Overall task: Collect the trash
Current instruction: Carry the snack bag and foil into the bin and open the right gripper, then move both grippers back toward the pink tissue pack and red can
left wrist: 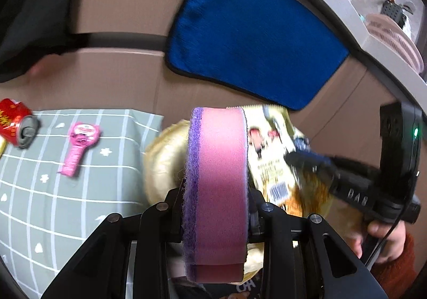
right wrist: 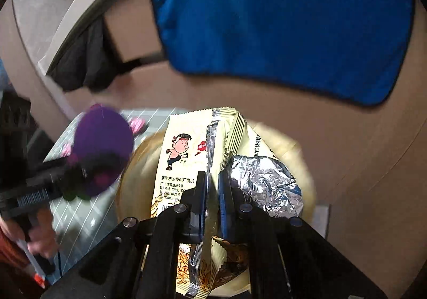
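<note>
The left gripper [left wrist: 216, 192] is closed on a round pink sponge [left wrist: 217, 178] with a purple scouring layer; the sponge stands on edge between the jaws and fills the centre of the left wrist view. In the right wrist view the same sponge [right wrist: 102, 144] shows its purple face, held at the left side of the frame.

The right gripper [right wrist: 212, 205] is closed on the centre seam of a cream snack wrapper [right wrist: 186, 152]. The wrapper carries a cartoon figure and printed text, and its torn side exposes a silver foil lining. In the left wrist view the wrapper [left wrist: 269, 149] appears just right of the sponge, clamped at the tip of the right gripper [left wrist: 296, 157].

Both held items are positioned over a pale yellow round bin [right wrist: 301, 165]; in the left wrist view its rim [left wrist: 162, 154] shows left of the sponge. Contact between the wrapper and the bin cannot be determined.

A grey checked cloth [left wrist: 53, 192] lies left of the bin. On it rest a red can [left wrist: 16, 122], lying on its side, and a pink wrapper [left wrist: 78, 148], apart from each other. A blue towel [left wrist: 250, 40] hangs on the brown surface behind the bin. A pink basket [left wrist: 395, 40] sits on the counter [left wrist: 355, 16] at upper right.
</note>
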`<state>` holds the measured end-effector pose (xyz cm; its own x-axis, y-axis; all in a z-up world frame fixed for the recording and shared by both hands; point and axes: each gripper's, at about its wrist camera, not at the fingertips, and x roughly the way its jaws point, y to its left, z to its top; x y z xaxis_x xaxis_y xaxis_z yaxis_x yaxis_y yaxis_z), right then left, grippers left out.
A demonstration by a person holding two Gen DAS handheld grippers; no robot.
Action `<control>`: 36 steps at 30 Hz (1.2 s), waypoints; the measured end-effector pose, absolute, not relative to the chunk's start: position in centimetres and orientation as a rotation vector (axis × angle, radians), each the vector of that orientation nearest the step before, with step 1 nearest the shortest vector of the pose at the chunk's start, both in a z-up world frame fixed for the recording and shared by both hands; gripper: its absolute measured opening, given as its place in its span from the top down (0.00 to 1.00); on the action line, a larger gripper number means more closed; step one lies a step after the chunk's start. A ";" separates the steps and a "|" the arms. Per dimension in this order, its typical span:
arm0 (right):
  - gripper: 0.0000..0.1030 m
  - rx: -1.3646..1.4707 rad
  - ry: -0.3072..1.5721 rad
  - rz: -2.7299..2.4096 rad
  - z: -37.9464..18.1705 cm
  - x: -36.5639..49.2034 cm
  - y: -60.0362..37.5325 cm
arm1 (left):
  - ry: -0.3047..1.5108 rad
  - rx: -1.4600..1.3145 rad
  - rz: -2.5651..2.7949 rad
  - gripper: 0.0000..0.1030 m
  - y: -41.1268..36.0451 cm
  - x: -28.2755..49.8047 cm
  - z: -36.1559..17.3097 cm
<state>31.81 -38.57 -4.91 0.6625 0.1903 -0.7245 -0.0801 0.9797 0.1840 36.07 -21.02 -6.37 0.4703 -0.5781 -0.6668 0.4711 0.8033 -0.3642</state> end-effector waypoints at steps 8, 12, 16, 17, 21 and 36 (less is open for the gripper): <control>0.92 0.107 0.824 0.094 -4.9 31.4 -39.8 | 0.893 -0.089 -0.709 0.54 -23.2 37.1 -7.5; 0.92 0.132 0.828 0.096 -5.9 32.4 -39.9 | 0.896 -0.146 -0.677 0.51 -21.8 37.5 -7.1; 0.92 0.133 0.860 0.108 -7.9 34.1 -39.0 | 0.903 -0.218 -0.622 0.51 -18.9 37.7 -6.7; 0.92 0.128 0.866 0.107 -8.4 34.5 -38.5 | 0.901 -0.221 -0.613 0.51 -18.2 37.6 -6.6; 0.92 0.125 0.944 0.102 -11.2 36.5 -37.5 | 0.889 -0.224 -0.575 0.51 -15.1 36.6 -6.1; 0.75 0.169 1.037 0.079 -11.5 35.8 -37.0 | 0.751 -0.323 -0.419 0.51 -3.9 33.2 -2.5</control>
<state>35.82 -37.05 -11.46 0.5076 0.1448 -0.8493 0.0151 0.9841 0.1768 33.19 -3.88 -2.46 0.6553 -0.4759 -0.5866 0.2497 0.8694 -0.4264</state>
